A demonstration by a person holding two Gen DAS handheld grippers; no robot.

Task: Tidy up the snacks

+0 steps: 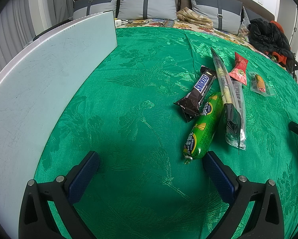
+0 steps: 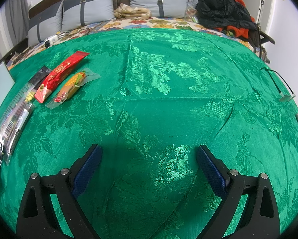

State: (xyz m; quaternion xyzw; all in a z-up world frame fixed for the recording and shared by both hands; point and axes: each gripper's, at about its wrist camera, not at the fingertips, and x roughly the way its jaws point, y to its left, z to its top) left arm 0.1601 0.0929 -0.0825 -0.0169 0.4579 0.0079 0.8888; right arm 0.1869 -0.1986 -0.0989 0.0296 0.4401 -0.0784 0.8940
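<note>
The left claw [image 1: 150,169] is wide open and holds nothing; the green sausage [image 1: 203,126] lies just beside its right finger. The right claw [image 2: 149,162] is also wide open and empty, over bare green cloth [image 2: 168,91], well apart from the snacks. I count one chocolate bar [image 1: 196,92], two long clear packets [image 1: 228,97], one red packet [image 1: 239,69] and one corn sausage [image 2: 73,84].

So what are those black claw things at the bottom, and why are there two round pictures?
Each claw is a pinching tool that a person holds, one per hand, with a camera looking along its fingers. One picture comes from the left gripper, the other from the right gripper. Both are open and hold nothing. On the green cloth lie snacks: a Snickers bar, a green sausage, a long clear packet, a red packet and a small corn sausage. A white board lies left.
</note>
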